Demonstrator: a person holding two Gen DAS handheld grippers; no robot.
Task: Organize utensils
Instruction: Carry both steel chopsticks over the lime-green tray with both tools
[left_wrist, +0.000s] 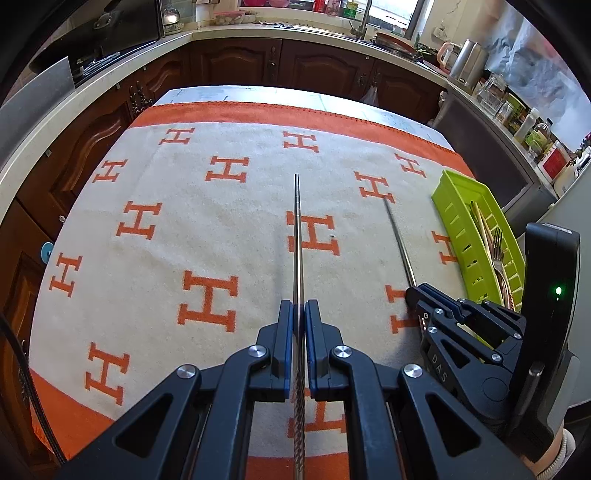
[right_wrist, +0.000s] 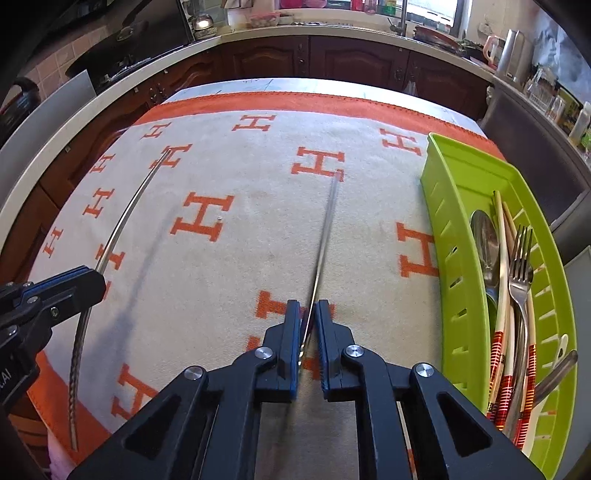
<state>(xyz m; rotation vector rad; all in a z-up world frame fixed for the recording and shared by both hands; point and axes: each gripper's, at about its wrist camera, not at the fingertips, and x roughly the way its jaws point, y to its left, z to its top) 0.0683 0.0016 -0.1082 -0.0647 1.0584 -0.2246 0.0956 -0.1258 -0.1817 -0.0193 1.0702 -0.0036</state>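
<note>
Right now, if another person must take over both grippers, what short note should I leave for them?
Left gripper: jaws shut on a metal chopstick, lifted above the towel.
Right gripper: jaws shut on the second metal chopstick.
Green tray at the right already holds a spoon, a fork and patterned chopsticks.
Left to do: put both metal chopsticks into the tray.

Left wrist view: fisheye, looks steeply down along its tongs (left_wrist: 299, 314), close over the cloth-covered counter (left_wrist: 184, 229), facing the far cabinets. Right wrist view: same tilt and nearness, set further right. Shared: cloth, green tray (right_wrist: 461, 206), each other's tongs, kitchen backdrop.
</note>
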